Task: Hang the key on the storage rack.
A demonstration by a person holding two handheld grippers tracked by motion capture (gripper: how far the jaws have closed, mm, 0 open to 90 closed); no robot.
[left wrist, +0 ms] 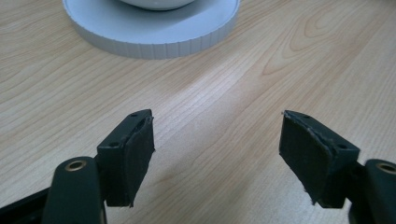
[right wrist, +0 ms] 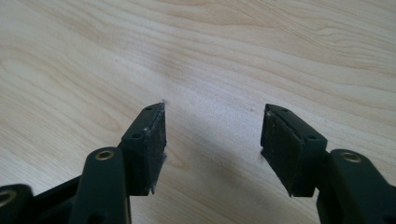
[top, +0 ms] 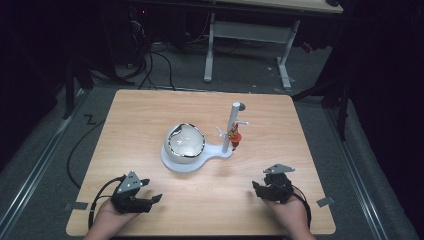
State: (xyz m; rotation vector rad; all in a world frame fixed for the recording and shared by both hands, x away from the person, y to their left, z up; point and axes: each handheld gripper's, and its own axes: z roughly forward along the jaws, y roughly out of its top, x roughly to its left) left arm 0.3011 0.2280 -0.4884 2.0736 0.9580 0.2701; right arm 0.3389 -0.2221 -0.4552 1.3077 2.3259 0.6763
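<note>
Resting on grey carpet in a dark room, the pale wooden table point(top: 150, 110) is carrying a white keyhole-shaped stand point(top: 176, 164) at its middle, its long axis running left to right, with the post end pointing right. Both the left gripper point(left wrist: 217, 140) and right gripper point(right wrist: 212, 130) are gaping, empty, near the table's front edge.

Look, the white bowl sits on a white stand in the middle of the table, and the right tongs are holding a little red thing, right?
Not quite. The right tongs are open with nothing between them, as the right gripper view shows. The little red thing hangs by the pole of the white stand. The white bowl does sit on that stand, mid-table.
</note>
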